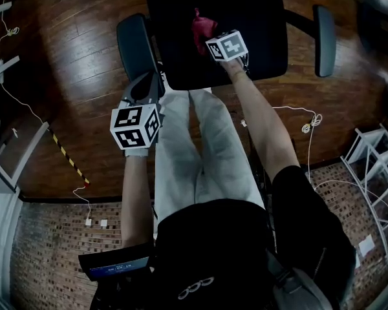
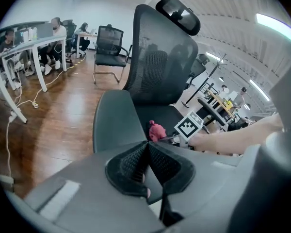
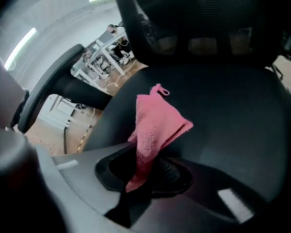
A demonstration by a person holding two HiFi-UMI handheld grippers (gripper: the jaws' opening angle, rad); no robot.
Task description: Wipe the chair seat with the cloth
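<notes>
Right gripper: clenched on the lower end of the cloth, which sticks out ahead of the jaws.
Left gripper: jaws pressed together with nothing between them, so it takes no part in the wiping.
Where the cloth is: straight in front of the right gripper, over the near left part of the chair seat. From the head view it lies on the seat just past the jaw tips. How firmly it presses down cannot be told.
Left gripper's place: just behind the chair's left armrest and well to the side of the cloth. Whether it touches the armrest cannot be told.
Step in hand: probably a stroke across the seat.
Doing it well: tilt the right gripper down so the flat of the cloth meets the seat, not the jaw tips. Keep the clamp tight, since only a narrow end is held. Drag in long overlapping passes towards the far right, which lies bare ahead of the gripper.
Cloth's look: pink terry, fuzzy, folded into a thick wedge, with a small hanging loop at its far corner.
Seat's look: black, wide and matt, with no visible dirt.
</notes>
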